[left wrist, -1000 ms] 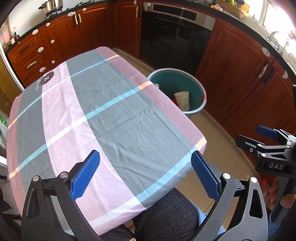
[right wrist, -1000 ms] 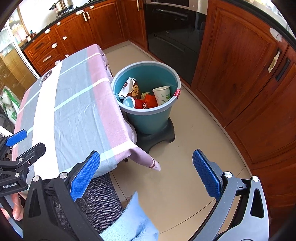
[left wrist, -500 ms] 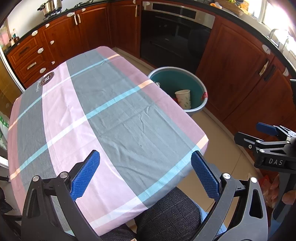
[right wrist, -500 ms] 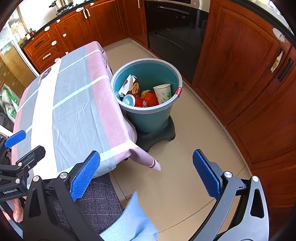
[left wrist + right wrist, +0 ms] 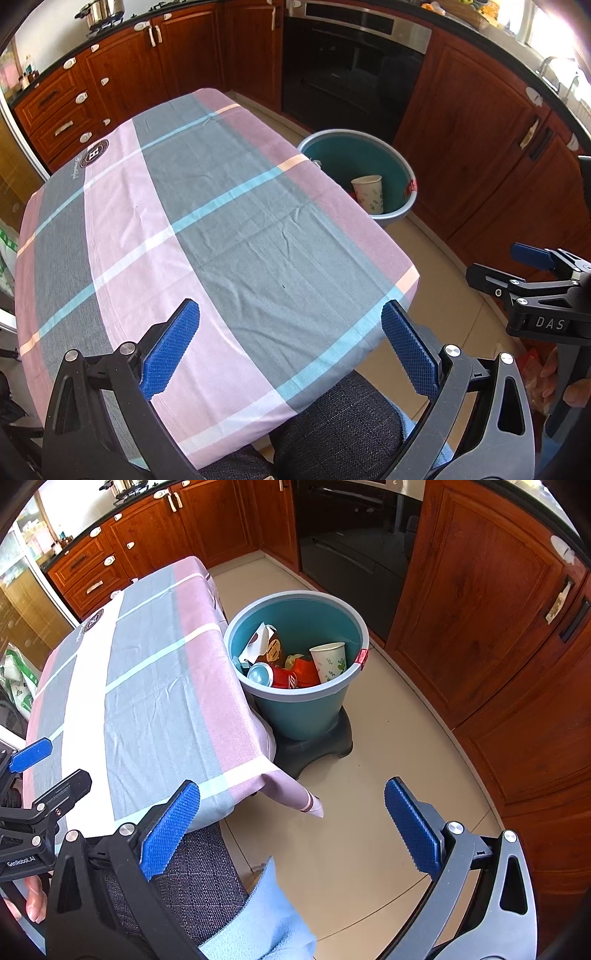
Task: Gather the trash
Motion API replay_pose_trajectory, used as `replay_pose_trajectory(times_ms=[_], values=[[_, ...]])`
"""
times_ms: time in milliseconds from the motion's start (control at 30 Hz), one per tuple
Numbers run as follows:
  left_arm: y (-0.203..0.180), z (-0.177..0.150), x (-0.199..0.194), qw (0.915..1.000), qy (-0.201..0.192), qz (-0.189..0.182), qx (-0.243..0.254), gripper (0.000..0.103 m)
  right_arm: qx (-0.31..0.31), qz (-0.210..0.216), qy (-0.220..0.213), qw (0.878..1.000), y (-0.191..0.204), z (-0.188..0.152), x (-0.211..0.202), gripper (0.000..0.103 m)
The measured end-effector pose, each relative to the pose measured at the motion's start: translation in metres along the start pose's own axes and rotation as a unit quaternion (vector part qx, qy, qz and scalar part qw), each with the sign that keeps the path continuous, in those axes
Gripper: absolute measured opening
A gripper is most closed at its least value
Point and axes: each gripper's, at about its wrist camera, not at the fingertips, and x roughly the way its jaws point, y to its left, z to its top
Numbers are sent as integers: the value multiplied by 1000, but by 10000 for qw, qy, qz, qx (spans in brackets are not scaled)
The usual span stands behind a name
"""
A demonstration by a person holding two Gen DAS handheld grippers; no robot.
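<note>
Both views have drifted only slightly; nothing on the tablecloth (image 5: 221, 229) has changed. Left gripper (image 5: 290, 347) and right gripper (image 5: 291, 827) hang spread and empty, since the paper cup (image 5: 328, 661), cans and wrappers already fill the teal bucket (image 5: 295, 709) at 1 o'clock.

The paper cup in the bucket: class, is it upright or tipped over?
Roughly upright, leaning slightly. The paper cup stands mouth-up against the bucket wall, beside a red can lying on its side.
</note>
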Motion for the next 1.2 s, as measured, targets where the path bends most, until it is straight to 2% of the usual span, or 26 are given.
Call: replay_pose_trajectory(times_ms=[700, 900, 1200], values=[[-1, -3, 5, 10000, 25, -12, 7, 99, 0, -1, -18, 10000, 1, 2, 0, 96], [-2, -4, 3, 9996, -42, -283, 25, 99, 0, -1, -17, 10000, 0, 2, 0, 96], [-3, -5, 1, 9997, -59, -239, 76, 99, 1, 0, -16, 10000, 0, 2, 0, 96]])
